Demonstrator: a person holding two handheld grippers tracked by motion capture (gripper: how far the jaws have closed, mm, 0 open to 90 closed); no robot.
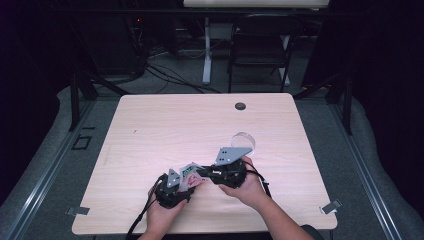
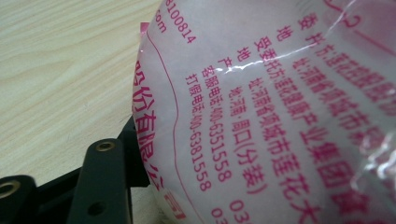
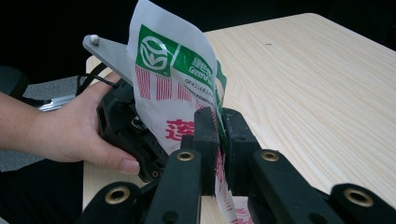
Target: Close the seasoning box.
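A white plastic packet [image 1: 190,172] with pink print and a green logo is held up above the near part of the wooden table [image 1: 165,125], between my two grippers. In the right gripper view my right gripper [image 3: 219,122] is shut on the packet's [image 3: 173,70] lower edge. The left gripper [image 1: 182,185] sits just left of the packet, its black body [image 3: 122,122] behind the packet in a hand. In the left gripper view the packet [image 2: 261,107] lies close against the lens, with one black linkage [image 2: 100,186] beside its edge. The pads are hidden.
A clear round dish [image 1: 243,141] lies on the table just beyond the right gripper. A dark grommet [image 1: 240,106] sits near the far edge. A folding chair [image 1: 260,45] and a desk leg stand past the table.
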